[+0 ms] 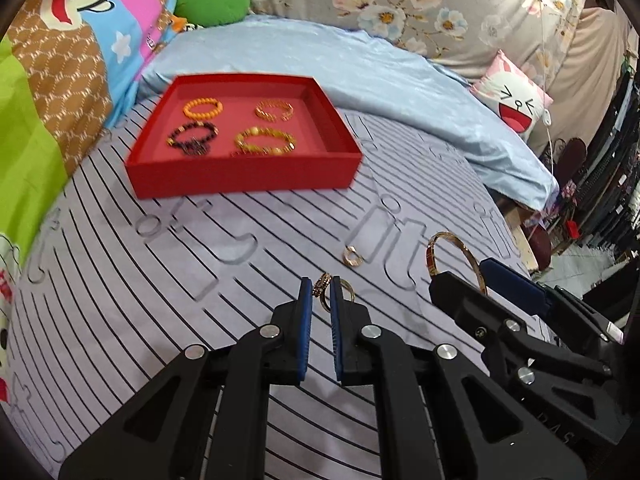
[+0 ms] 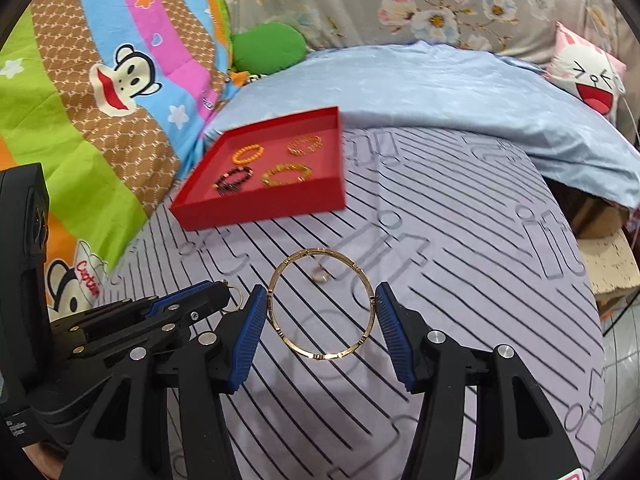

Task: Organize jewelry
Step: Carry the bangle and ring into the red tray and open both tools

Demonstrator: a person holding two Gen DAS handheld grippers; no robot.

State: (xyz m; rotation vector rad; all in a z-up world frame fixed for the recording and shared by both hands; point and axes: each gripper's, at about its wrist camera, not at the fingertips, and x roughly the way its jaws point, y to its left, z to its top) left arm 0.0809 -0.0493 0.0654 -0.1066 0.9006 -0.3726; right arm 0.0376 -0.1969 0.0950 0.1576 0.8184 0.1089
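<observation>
Gold bangle [image 2: 320, 304] pinched across its width by the right gripper [image 2: 320, 312].
Left gripper [image 1: 322, 300] clamps narrowly on a small ring [image 1: 322, 283]; red tray [image 1: 240, 178] sits well beyond.

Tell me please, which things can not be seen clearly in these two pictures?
- Left wrist view: the small rings between the left gripper fingers overlap; their number is unclear.
- Left wrist view: the gold bangle is partly hidden by the right gripper.
- Right wrist view: the ring on the sheet is too small and blurred.
- Both views: bracelets in the red tray are blurred.
</observation>
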